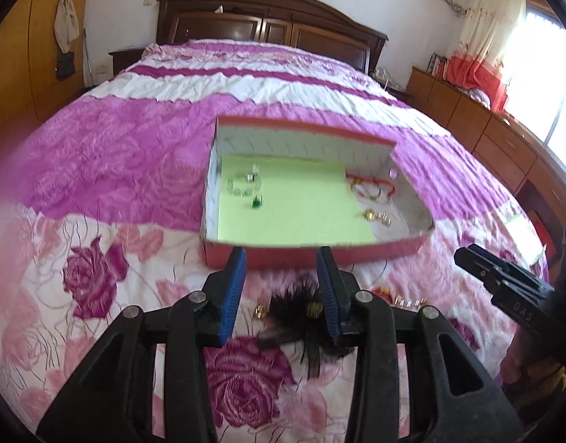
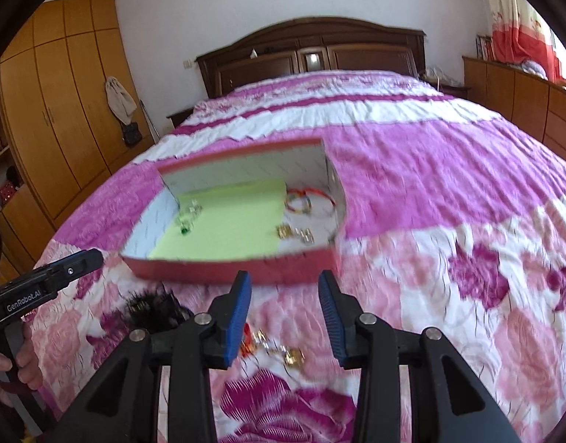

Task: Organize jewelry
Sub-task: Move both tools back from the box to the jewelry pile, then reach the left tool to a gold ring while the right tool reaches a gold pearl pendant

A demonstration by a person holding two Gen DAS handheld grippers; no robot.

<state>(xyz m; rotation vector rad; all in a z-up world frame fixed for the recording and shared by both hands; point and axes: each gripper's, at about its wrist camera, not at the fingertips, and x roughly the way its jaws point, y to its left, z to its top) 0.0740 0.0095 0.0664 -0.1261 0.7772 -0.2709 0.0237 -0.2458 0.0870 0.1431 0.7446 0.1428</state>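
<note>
Altogether two grippers hang over a flowered pink bedspread (image 1: 109, 155), and one shallow red box (image 1: 319, 254) sits just beyond their tips. The left gripper (image 1: 281, 258) has its blue ribbed pads partly apart with nothing between them; the right gripper (image 2: 284, 282) likewise stands partly apart and empty. Inside the box, on a pale green sheet (image 1: 297, 203), lie a clear beaded bracelet (image 1: 244, 184) and a small green bead (image 1: 257, 203); on the bare white floor beside the sheet are a cluster of red and multicoloured bands (image 1: 371, 186) and some gold rings (image 1: 377, 217). A fluffy black feather piece (image 1: 301, 313) lies on the bedspread under the left gripper, with loose gold pieces (image 2: 279, 347) under the right one. Only the right wrist view shows a hand (image 2: 9, 373) on the other gripper's handle.
</note>
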